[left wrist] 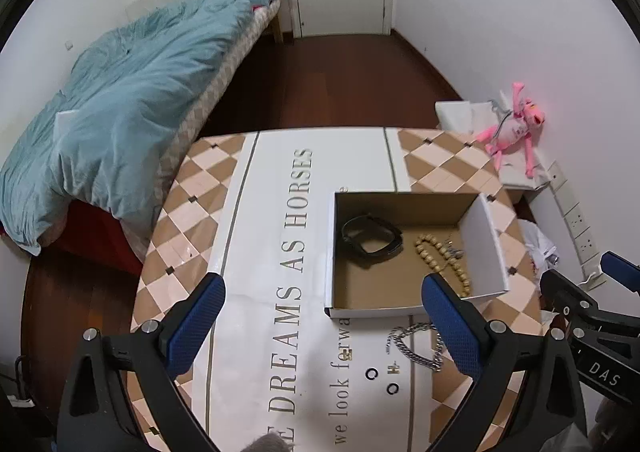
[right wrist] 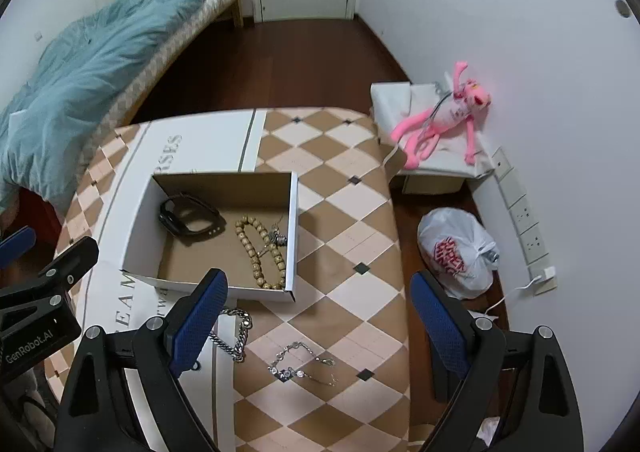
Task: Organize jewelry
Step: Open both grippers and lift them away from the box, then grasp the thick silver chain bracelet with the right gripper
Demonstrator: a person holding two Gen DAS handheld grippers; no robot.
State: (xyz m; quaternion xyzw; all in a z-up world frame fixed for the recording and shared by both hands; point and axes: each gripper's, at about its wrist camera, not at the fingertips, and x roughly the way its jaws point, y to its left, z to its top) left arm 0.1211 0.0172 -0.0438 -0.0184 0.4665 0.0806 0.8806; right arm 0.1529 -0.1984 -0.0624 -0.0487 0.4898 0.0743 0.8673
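Box (right wrist: 294,212) at frame centre already holds watch (right wrist: 188,218) and beads (right wrist: 260,248); silver chain (right wrist: 236,336) and bracelet (right wrist: 300,364) remain on the tabletop (right wrist: 352,252). Both claws (left wrist: 320,328) (right wrist: 320,328) gape, empty.

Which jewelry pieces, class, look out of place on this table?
Two: the chunky silver chain and the thin crystal bracelet lie loose on the checkered tablecloth, outside the open cardboard box that already holds the black watch and wooden bead bracelet.

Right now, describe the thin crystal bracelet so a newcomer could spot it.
On the checkered table, look nearer than the cardboard box. The crystal bracelet lies right of the chunky silver chain; it is thinner, with clear stones.
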